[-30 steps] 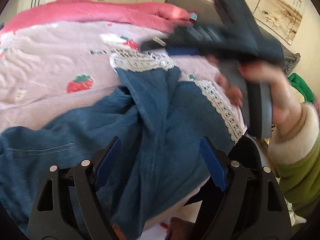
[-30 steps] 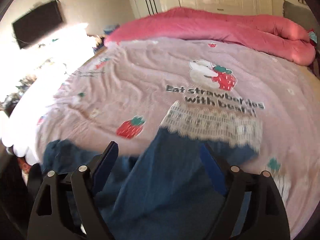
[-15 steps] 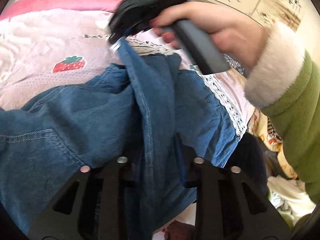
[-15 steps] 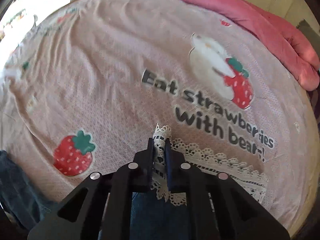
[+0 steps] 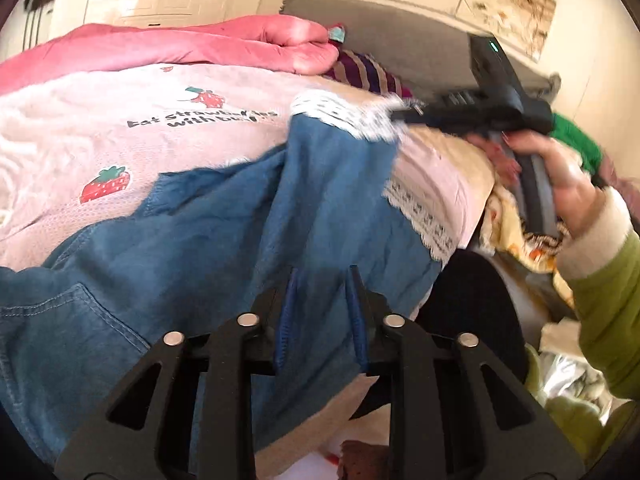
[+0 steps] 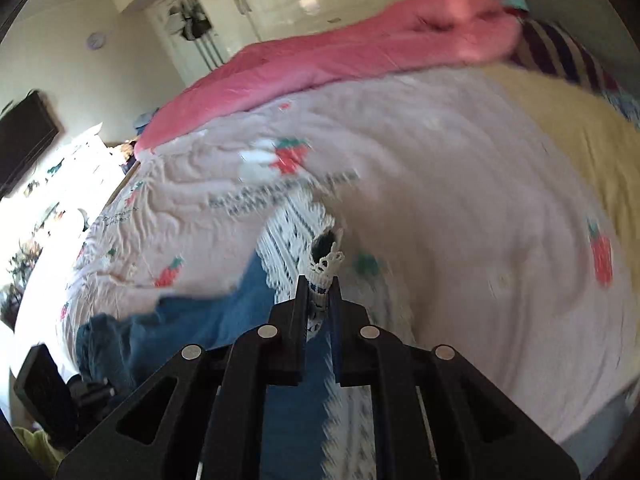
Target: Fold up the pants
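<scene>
The blue denim pants (image 5: 208, 248) with white lace hems lie on the pink strawberry bedspread (image 5: 120, 128). My left gripper (image 5: 320, 276) is shut on a fold of denim near the bed's front edge. My right gripper (image 6: 319, 284) is shut on the lace hem (image 6: 324, 268) of one leg and holds it lifted above the bed. In the left wrist view the right gripper (image 5: 404, 114) pulls that hem (image 5: 344, 114) to the right. The second lace hem (image 5: 424, 216) lies by the bed's right edge.
A pink duvet (image 5: 192, 44) is rolled along the far side of the bed. A striped cushion (image 5: 368, 74) and a grey headboard (image 5: 384, 28) stand behind. A yellow blanket (image 6: 560, 128) covers the right part. A television (image 6: 24, 136) hangs at the left.
My right gripper has lifted the lace hem and carried it to the right, stretching the leg. My left gripper stays shut on the denim. Both views have swung upward.
</scene>
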The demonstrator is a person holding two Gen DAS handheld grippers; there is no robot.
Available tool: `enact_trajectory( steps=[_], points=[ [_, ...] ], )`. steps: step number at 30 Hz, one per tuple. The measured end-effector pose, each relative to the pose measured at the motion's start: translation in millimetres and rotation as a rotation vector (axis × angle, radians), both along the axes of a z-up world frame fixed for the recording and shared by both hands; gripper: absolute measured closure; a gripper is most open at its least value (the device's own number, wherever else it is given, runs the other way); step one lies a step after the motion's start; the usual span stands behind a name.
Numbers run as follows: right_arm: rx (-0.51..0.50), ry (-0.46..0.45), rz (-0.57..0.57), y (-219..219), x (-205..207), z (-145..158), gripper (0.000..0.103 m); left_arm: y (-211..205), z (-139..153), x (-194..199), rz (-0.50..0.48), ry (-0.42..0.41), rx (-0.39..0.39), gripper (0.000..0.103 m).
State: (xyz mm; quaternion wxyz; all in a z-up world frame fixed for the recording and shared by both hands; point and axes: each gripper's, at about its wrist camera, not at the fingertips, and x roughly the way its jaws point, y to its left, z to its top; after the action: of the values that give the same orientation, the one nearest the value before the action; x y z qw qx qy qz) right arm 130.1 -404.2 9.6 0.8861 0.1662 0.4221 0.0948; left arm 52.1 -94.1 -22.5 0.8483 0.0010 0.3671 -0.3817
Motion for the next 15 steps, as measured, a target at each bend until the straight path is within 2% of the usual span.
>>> enact_trajectory(
  steps=[2,5,8,10,11,14,15],
  points=[
    [0.033,0.039,-0.025,-9.8,-24.9,-24.1,0.094,-6.6,-3.0,-2.2,-0.012,-0.004,0.036,0.101],
    [0.126,0.044,-0.065,-22.3,-56.4,-42.1,0.094,-12.9,-7.1,-7.8,-0.032,-0.018,0.088,0.102],
    [0.195,0.018,-0.086,-30.9,-80.1,-43.9,0.094,-15.0,-9.5,-12.5,-0.055,-0.018,0.117,0.102],
    [0.196,0.010,-0.084,-33.0,-93.1,-44.0,0.094,-18.0,-11.7,-16.8,-0.065,-0.038,0.149,0.102],
    [0.198,0.016,-0.087,-34.0,-96.5,-45.3,0.094,-20.5,-13.2,-18.9,-0.071,-0.049,0.170,0.100],
    [0.259,0.020,-0.096,-38.9,-102.2,-48.6,0.094,-28.5,-20.6,-21.5,-0.082,-0.059,0.228,0.073],
    [0.285,0.000,-0.101,-41.5,-105.5,-46.6,0.094,-31.3,-23.8,-22.5,-0.091,-0.066,0.250,0.072]
  ],
)
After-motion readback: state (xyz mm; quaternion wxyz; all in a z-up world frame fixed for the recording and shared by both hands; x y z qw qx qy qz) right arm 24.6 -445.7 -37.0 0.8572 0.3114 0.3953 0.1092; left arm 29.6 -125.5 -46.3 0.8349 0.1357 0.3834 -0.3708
